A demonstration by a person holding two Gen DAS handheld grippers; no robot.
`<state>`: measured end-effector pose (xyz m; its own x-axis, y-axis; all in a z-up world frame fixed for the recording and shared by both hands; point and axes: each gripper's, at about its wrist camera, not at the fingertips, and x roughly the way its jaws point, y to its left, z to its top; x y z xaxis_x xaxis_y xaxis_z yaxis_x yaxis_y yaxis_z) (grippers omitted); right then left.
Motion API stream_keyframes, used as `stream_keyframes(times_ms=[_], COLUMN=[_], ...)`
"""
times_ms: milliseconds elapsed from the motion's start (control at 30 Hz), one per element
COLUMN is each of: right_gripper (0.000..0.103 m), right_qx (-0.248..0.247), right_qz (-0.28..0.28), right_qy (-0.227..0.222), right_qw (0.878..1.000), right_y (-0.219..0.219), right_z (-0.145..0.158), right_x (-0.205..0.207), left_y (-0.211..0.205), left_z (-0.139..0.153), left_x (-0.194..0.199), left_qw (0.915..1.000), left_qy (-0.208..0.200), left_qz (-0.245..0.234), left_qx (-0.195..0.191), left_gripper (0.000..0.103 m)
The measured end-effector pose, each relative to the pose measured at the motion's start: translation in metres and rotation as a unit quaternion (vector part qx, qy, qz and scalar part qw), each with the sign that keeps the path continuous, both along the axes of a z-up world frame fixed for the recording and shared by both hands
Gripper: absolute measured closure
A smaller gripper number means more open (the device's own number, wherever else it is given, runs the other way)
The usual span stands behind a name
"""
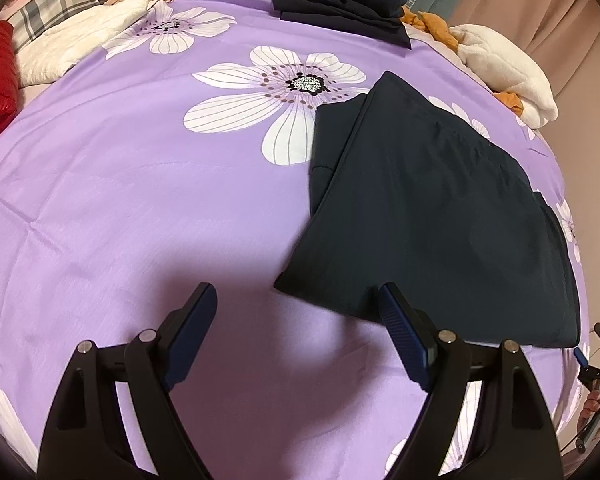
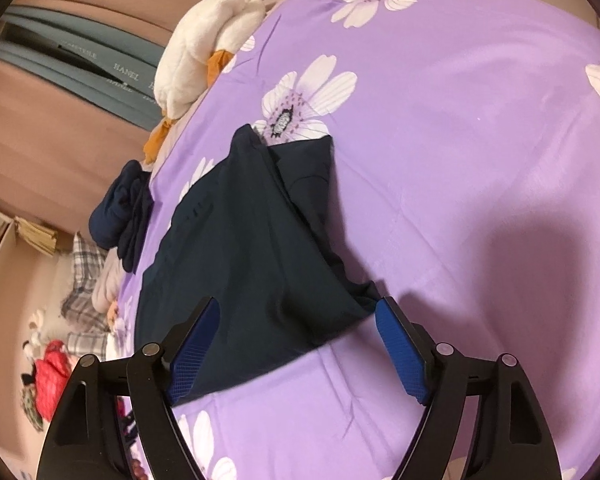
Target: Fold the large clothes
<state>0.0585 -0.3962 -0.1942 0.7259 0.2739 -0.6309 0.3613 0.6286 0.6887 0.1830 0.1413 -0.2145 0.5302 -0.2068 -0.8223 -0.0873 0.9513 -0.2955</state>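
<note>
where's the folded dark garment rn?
Folded dark garment lies flat on the purple floral bedspread, right of centre in the left wrist view, just ahead of the open left tool, with the white plush beyond it.

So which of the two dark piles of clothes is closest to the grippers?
The flat folded dark garment on the purple floral bedspread, just ahead of the open left gripper. The other dark stack sits at the bed's far edge.
</note>
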Motion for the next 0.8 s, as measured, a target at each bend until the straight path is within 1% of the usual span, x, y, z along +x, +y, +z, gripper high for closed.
stream_keyframes(times_ms=[100,200,333,367,433,467,567,600,667,700,733,800], right_gripper=[0.019,0.018,0.017,0.016,0.015,0.015,0.015,0.015,0.015,0.015,0.015,0.015], right_qx=[0.010,0.017,0.030,0.036,0.046,0.048,0.042,0.032,0.000,-0.023,-0.044,-0.072], right_qz=[-0.002,-0.002,0.000,0.001,0.001,0.002,0.001,-0.003,-0.013,-0.013,-0.003,0.028], right_qy=[0.003,0.001,0.002,0.002,0.000,0.000,0.004,0.002,-0.009,-0.018,-0.026,-0.037], right_qw=[1.000,1.000,1.000,0.999,0.999,0.999,0.999,0.999,1.000,0.999,0.999,0.996], right_y=[-0.001,0.000,0.001,0.001,0.002,0.002,0.005,0.006,0.010,0.014,0.021,0.036], right_z=[-0.003,-0.005,-0.008,-0.009,-0.012,-0.013,-0.012,-0.008,0.004,0.012,0.021,0.032], right_x=[-0.002,-0.004,-0.004,-0.004,-0.005,-0.005,-0.007,-0.009,-0.013,-0.013,-0.012,-0.003], left_y=[0.002,0.004,0.007,0.010,0.014,0.016,0.018,0.018,0.015,0.009,0.005,-0.015], left_z=[0.000,-0.002,-0.003,-0.004,-0.004,-0.004,0.000,0.004,0.010,0.016,0.019,0.029], left_x=[-0.002,-0.004,-0.007,-0.008,-0.012,-0.014,-0.018,-0.020,-0.020,-0.019,-0.017,-0.010], left_qw=[0.9999,0.9991,0.9962,0.9942,0.9912,0.9903,0.9900,0.9907,0.9923,0.9940,0.9949,0.9962], left_qy=[0.004,0.015,0.028,0.031,0.034,0.035,0.034,0.029,0.019,0.012,0.007,-0.008], left_qz=[0.000,-0.002,-0.001,0.003,0.010,0.014,0.019,0.019,0.016,0.010,0.003,-0.022], left_qx=[-0.015,-0.039,-0.082,-0.103,-0.128,-0.134,-0.135,-0.132,-0.121,-0.108,-0.100,-0.084], left_gripper=[0.020,0.020,0.017,0.016,0.015,0.015,0.015,0.015,0.015,0.015,0.015,0.015])
